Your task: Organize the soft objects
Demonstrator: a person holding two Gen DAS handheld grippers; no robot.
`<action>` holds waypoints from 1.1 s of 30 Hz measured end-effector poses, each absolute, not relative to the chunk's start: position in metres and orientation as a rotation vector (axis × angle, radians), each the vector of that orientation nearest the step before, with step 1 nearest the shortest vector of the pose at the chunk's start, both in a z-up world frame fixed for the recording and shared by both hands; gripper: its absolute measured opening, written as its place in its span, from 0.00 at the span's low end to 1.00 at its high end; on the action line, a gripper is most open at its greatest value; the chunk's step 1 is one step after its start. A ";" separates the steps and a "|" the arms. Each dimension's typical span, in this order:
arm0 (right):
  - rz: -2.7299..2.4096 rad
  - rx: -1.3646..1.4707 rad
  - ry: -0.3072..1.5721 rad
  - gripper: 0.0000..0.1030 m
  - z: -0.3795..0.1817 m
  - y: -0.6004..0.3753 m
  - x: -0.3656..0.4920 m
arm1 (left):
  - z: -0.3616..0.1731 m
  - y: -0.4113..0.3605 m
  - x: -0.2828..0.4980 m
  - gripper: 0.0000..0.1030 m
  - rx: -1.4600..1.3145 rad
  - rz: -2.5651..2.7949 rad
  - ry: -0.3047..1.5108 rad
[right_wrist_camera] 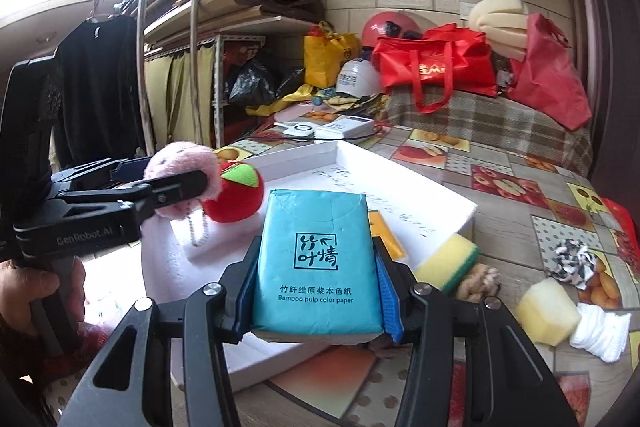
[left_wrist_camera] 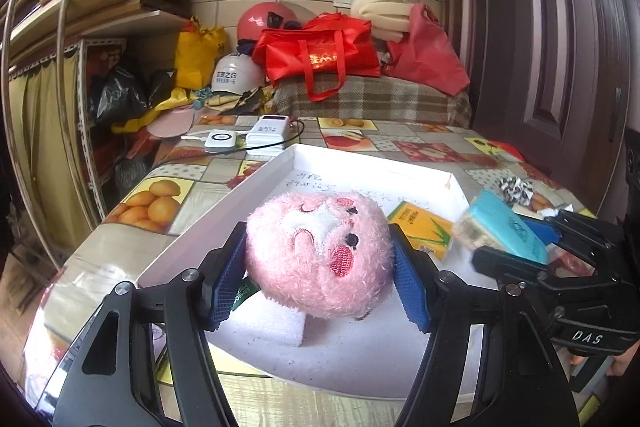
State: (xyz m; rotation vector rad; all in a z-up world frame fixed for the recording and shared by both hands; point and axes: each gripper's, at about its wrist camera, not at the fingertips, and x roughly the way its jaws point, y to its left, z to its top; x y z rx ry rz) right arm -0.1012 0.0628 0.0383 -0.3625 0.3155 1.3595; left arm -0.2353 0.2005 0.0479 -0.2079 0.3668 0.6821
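With the left gripper (left_wrist_camera: pixel 320 259) clamping the pink plush (left_wrist_camera: pixel 316 251) and the right gripper (right_wrist_camera: pixel 316 291) clamping the tissue pack (right_wrist_camera: pixel 316 263) above the white tray (left_wrist_camera: pixel 224 203), simultaneous release risks collision or overshoot.

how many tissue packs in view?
2. The teal tissue pack is clamped in the right gripper over the white tray; the yellow tissue pack lies inside that tray. More may be hidden.

Both wrist cams close, angled down along tongs; shared white tray (left_wrist_camera: pixel 280 163) (right_wrist_camera: pixel 400 163).
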 end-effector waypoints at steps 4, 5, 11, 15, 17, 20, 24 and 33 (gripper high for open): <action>1.426 -0.469 0.338 0.49 0.031 0.081 -0.114 | 0.044 0.200 -0.224 0.66 -0.199 0.655 0.419; 1.437 -0.496 0.354 0.49 0.028 0.085 -0.116 | 0.042 0.202 -0.222 0.66 -0.208 0.647 0.433; 1.418 -0.577 0.504 0.48 0.012 0.116 -0.107 | 0.036 0.209 -0.205 0.66 -0.222 0.611 0.520; 1.349 -0.526 0.542 0.48 0.013 0.122 -0.089 | 0.034 0.214 -0.201 0.66 -0.242 0.598 0.530; 1.314 -0.514 0.535 0.48 0.014 0.122 -0.087 | 0.034 0.218 -0.200 0.66 -0.257 0.598 0.530; 1.261 -0.483 0.541 0.48 0.016 0.121 -0.080 | 0.034 0.220 -0.197 0.66 -0.260 0.613 0.530; 1.217 -0.373 0.598 0.48 0.019 0.119 -0.057 | 0.034 0.225 -0.195 0.66 -0.280 0.636 0.519; 1.225 -0.312 0.593 0.74 0.022 0.115 -0.055 | 0.036 0.228 -0.194 0.83 -0.290 0.679 0.491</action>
